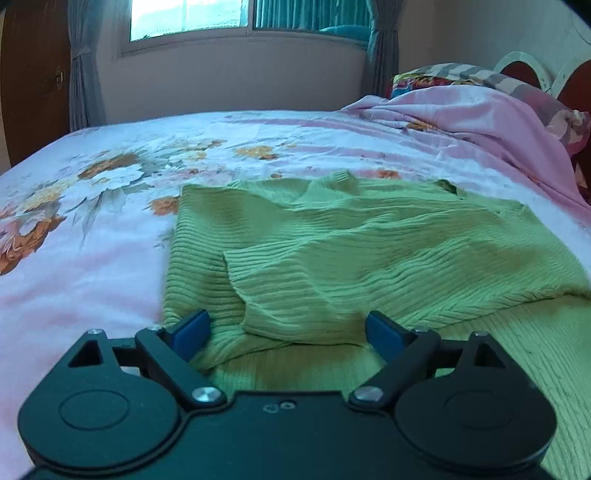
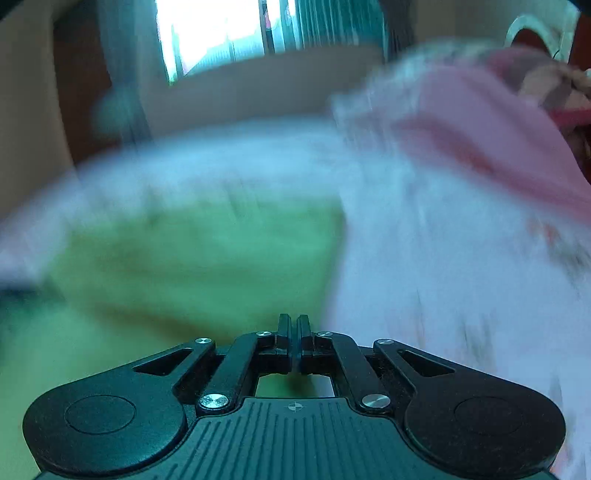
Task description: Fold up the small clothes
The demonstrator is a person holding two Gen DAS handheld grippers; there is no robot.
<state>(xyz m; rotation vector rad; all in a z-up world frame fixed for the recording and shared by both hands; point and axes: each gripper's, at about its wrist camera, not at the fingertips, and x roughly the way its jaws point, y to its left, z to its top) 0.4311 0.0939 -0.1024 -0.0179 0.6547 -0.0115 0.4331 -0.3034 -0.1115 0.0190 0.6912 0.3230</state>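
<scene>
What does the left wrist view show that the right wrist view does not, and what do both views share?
Only the left wrist view shows the open left tool over a folded flap of the ribbed green sweater, plus sharp flower prints on the bedsheet.

Only the right wrist view shows the right tool, its fingers shut together with nothing visibly held; the rest is motion-blurred.

Both show the sweater, the bedsheet, the pink blanket at the right and the window behind.

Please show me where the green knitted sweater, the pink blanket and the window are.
green knitted sweater (image 1: 369, 258), left wrist view, ribbed middle.
pink blanket (image 1: 491, 122), left wrist view, bunched top fold.
window (image 1: 188, 16), left wrist view, bright left pane.
</scene>
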